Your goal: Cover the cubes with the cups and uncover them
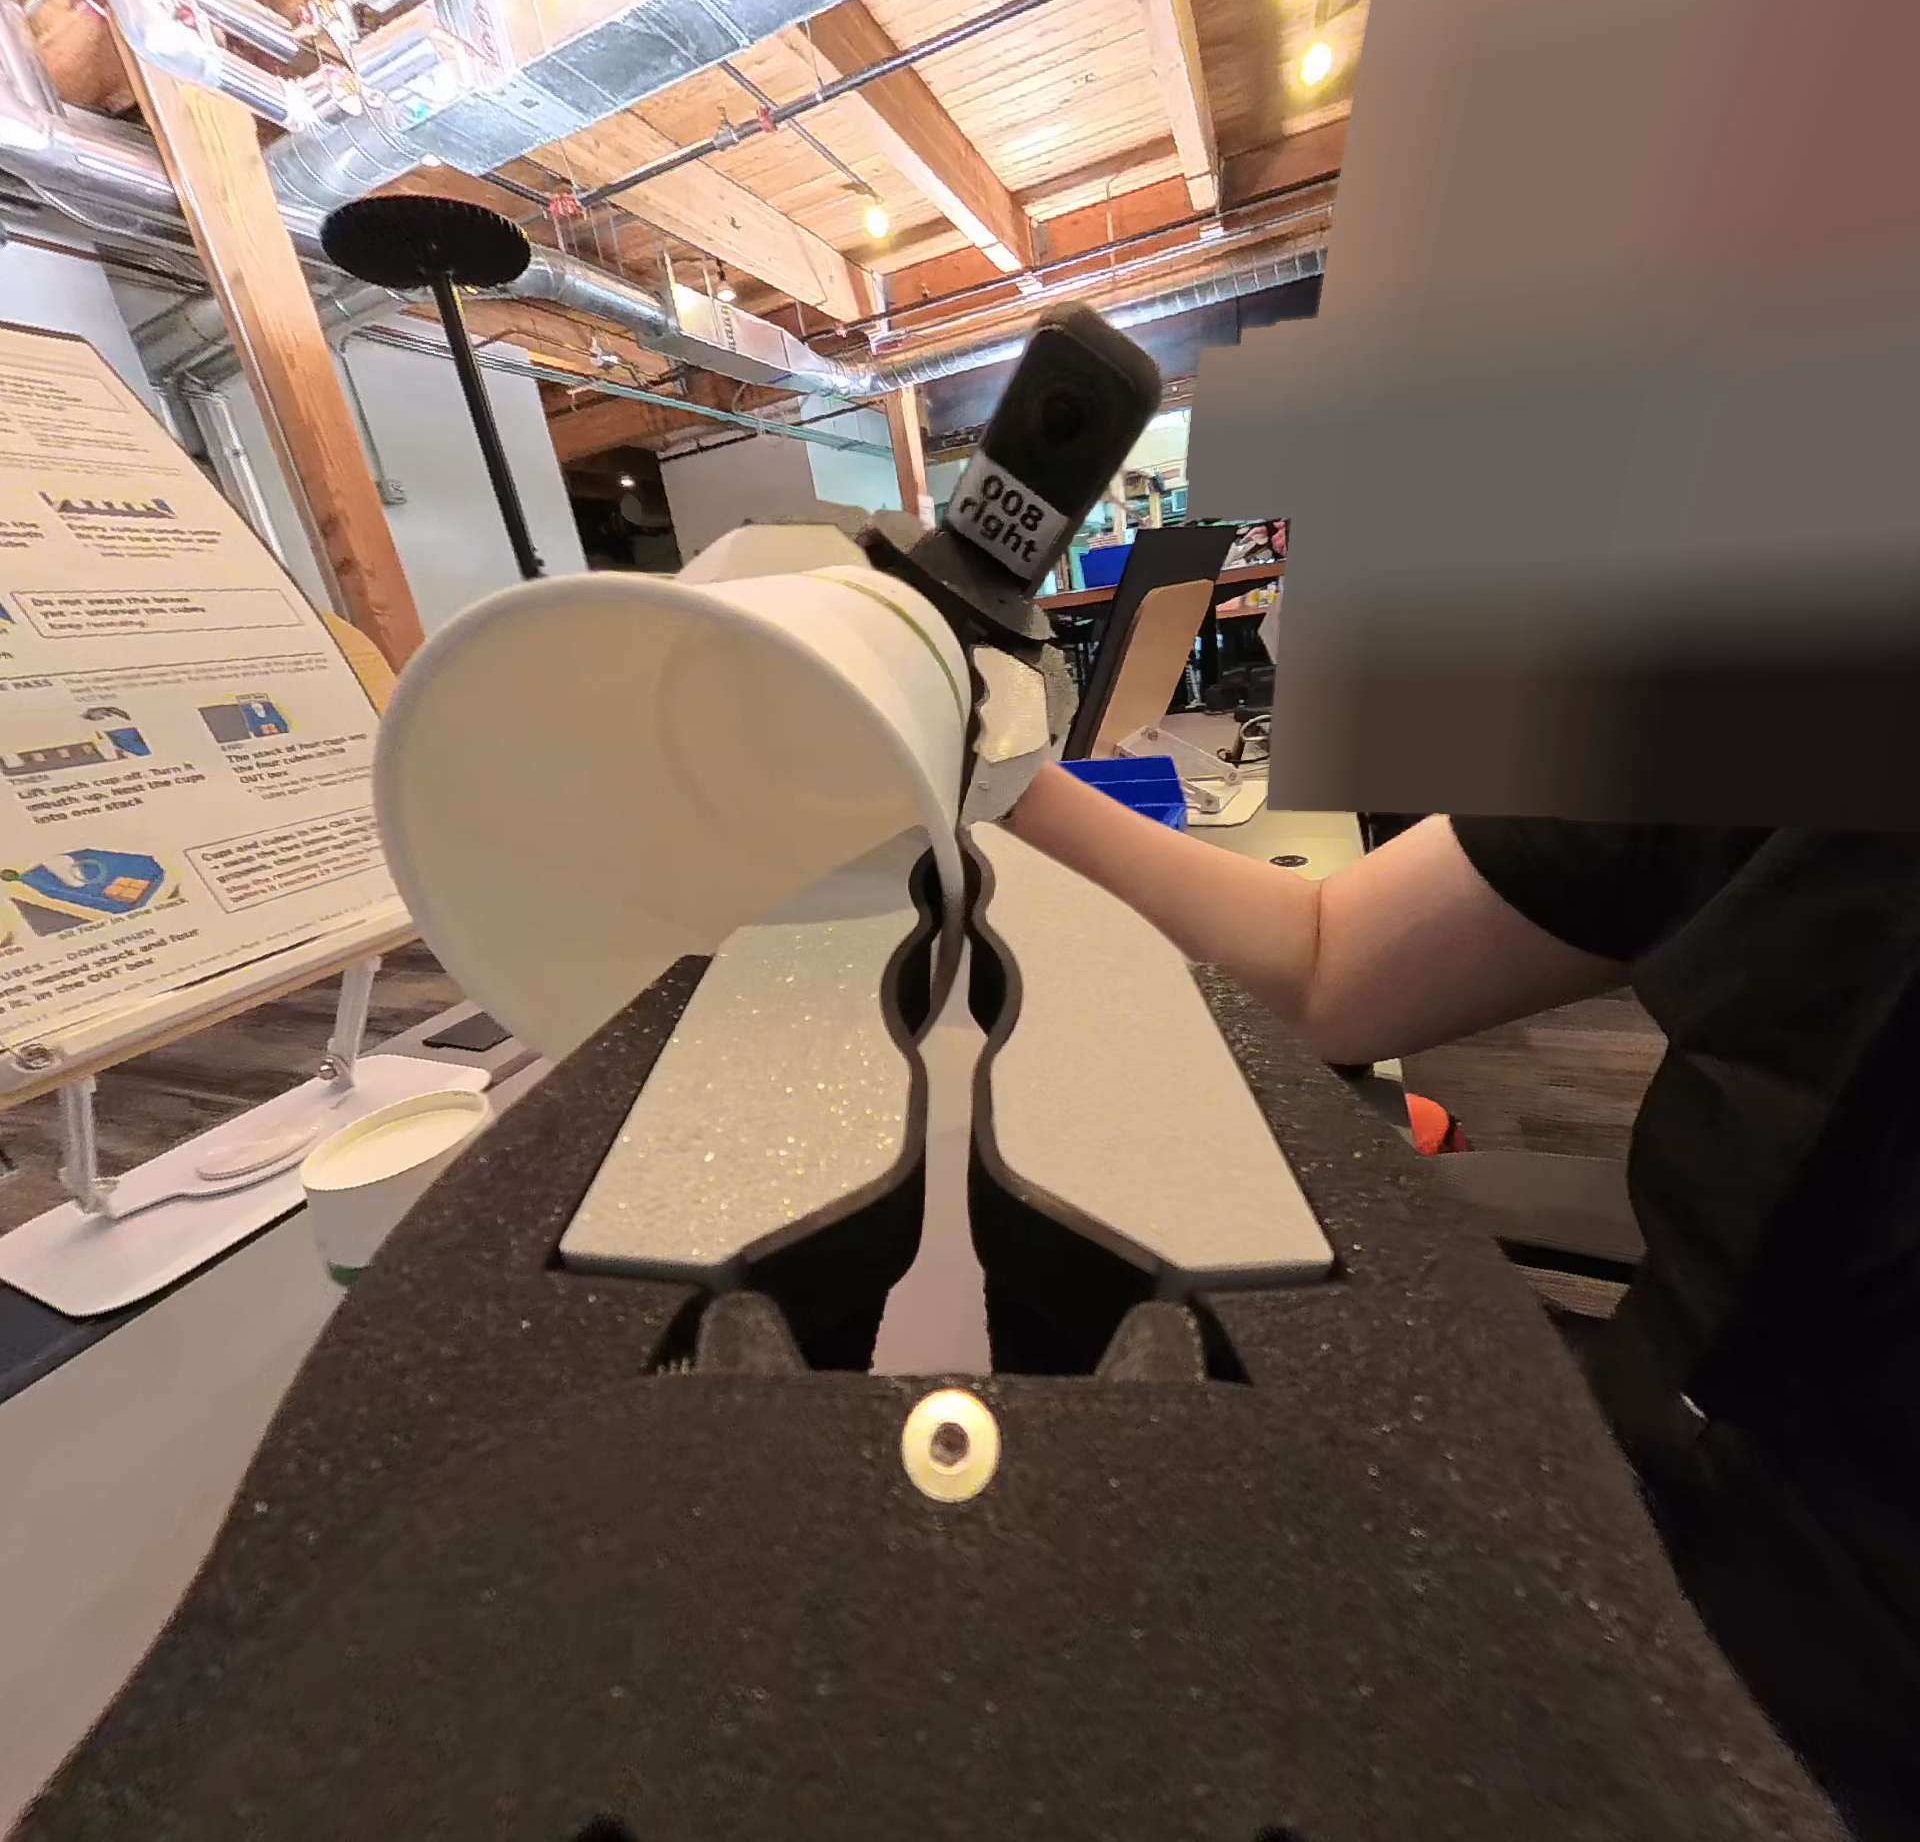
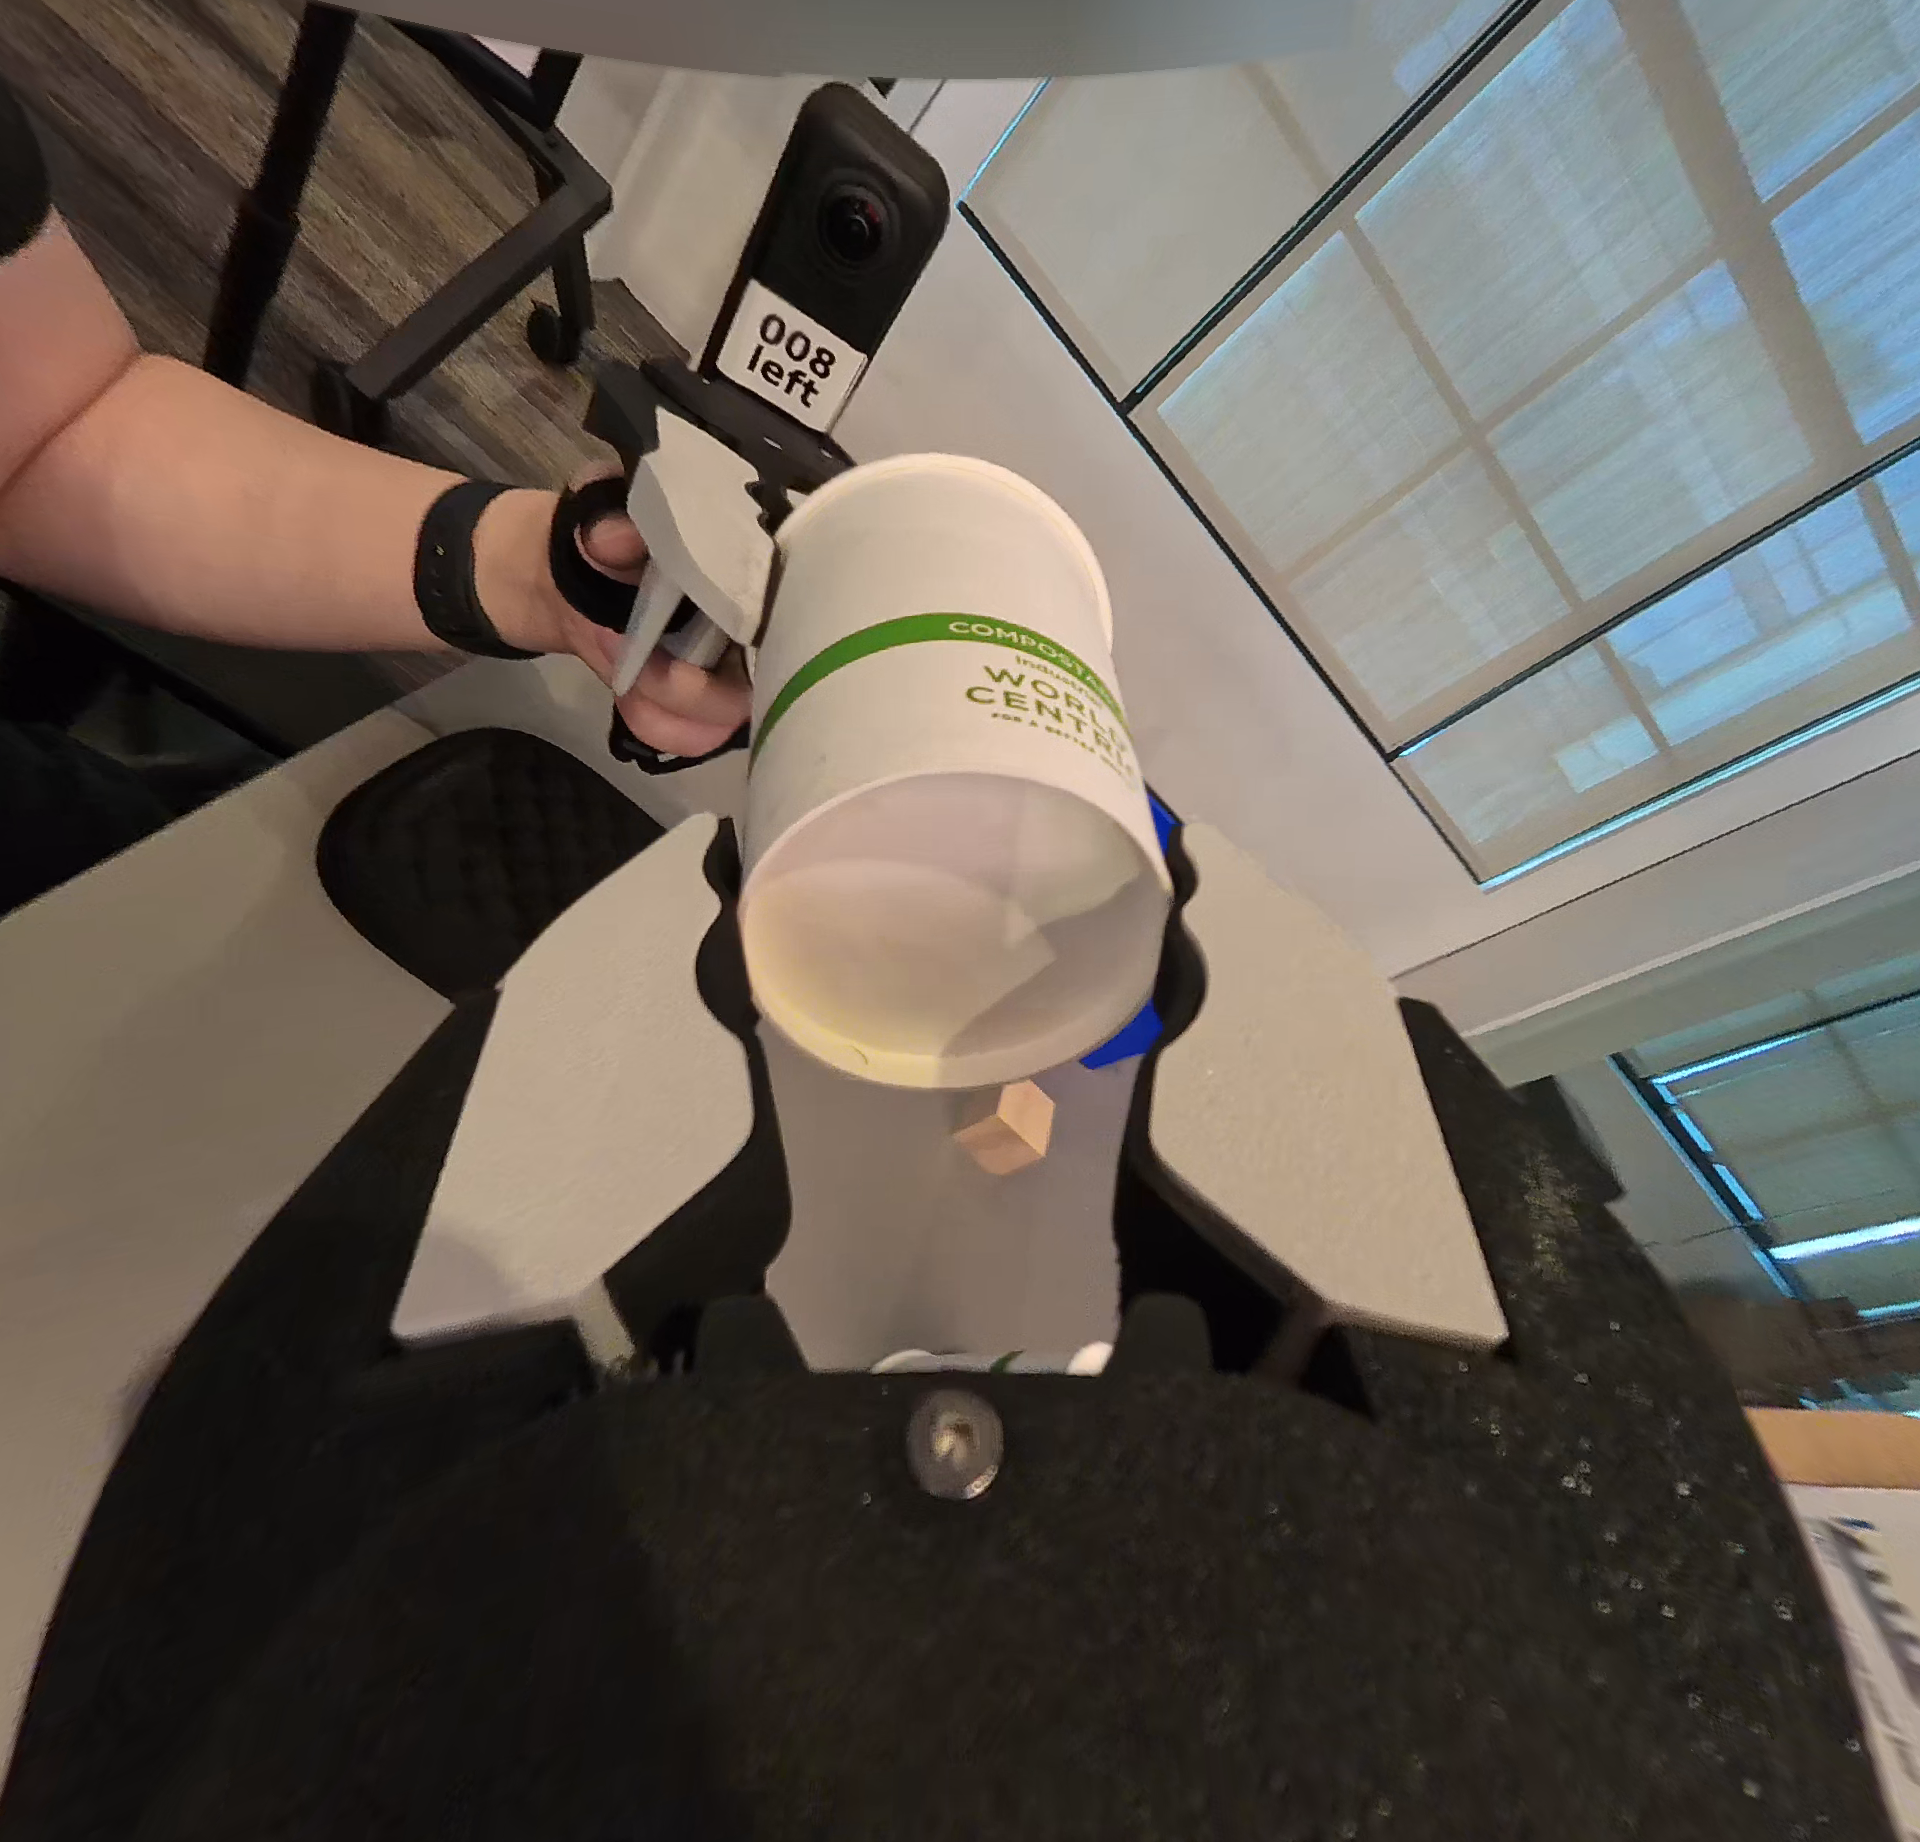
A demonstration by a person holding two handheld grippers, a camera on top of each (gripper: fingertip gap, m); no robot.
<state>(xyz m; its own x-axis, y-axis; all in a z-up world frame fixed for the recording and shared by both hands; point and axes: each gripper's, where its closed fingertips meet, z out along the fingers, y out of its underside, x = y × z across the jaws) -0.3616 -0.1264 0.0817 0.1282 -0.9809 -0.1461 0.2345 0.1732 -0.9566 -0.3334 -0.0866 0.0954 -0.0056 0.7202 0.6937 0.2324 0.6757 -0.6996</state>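
Note:
A white paper cup point(image 1: 644, 753) with a green band is held tilted in the air, its mouth toward the left wrist view. My left gripper point(image 1: 945, 873) is shut on the cup's rim. My right gripper point(image 2: 951, 857) has its fingers point(image 2: 623, 1013) against both sides of the cup's point(image 2: 914, 691) base. It also shows behind the cup in the left wrist view point(image 1: 904, 639). The left gripper point(image 2: 764, 545) shows at the far rim in the right wrist view. A small wooden cube point(image 2: 1006, 1132) lies uncovered on the white table point(image 2: 208, 1013) below the cup.
Another cup point(image 1: 395, 1179) stands upside down on the table at the left. An instruction board point(image 1: 156, 701) on a stand is behind it. A blue bin point(image 1: 1122, 790) lies beyond the held cup. A person's arm point(image 1: 1299, 930) reaches in from the right. A black chair point(image 2: 468, 857) is by the table edge.

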